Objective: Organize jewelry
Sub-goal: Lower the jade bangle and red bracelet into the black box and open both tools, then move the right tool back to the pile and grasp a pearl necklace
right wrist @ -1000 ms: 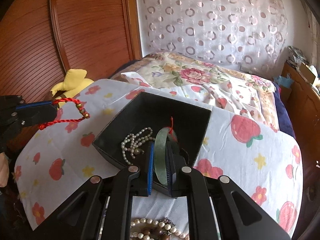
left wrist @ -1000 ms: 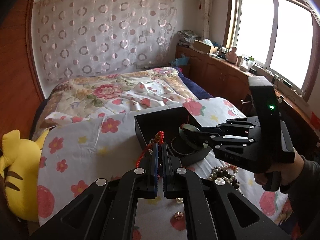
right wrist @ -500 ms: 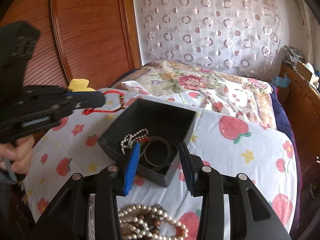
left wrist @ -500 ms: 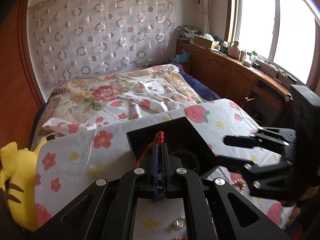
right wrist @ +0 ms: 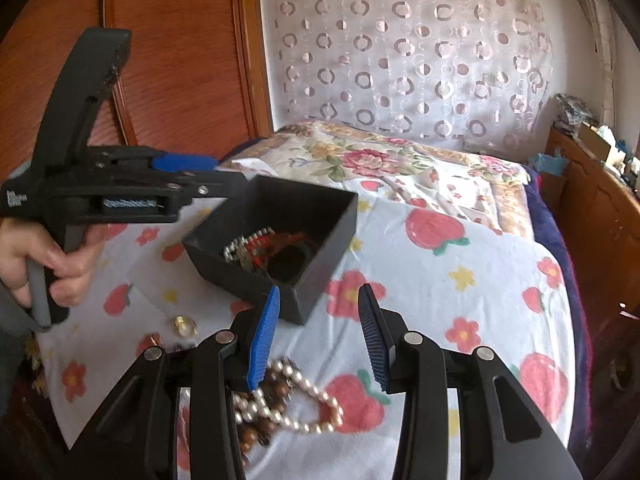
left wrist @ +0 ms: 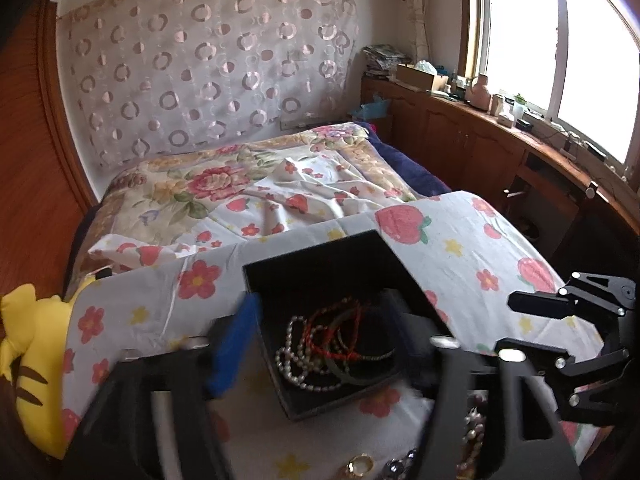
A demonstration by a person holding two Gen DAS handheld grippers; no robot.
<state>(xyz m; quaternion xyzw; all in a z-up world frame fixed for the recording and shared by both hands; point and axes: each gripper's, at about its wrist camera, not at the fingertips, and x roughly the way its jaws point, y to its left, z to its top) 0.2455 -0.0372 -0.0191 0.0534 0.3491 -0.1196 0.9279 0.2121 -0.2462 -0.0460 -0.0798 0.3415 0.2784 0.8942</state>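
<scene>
We see black left gripper [right wrist: 224,178] | blue ribbed pads [right wrist: 262,344] | silver pivot screws | grey sleeve [right wrist: 8,320]

A: Where's free room in the right wrist view?
B: Bare strawberry-print cloth [right wrist: 480,280] at right. The open black square box [right wrist: 320,216] blocks centre; the left tool [right wrist: 200,172] crosses upper left.

Left gripper [left wrist: 324,344] smears into motion blur, its right finger barely readable; the bead pile [left wrist: 474,436] sits half hidden behind it.
</scene>
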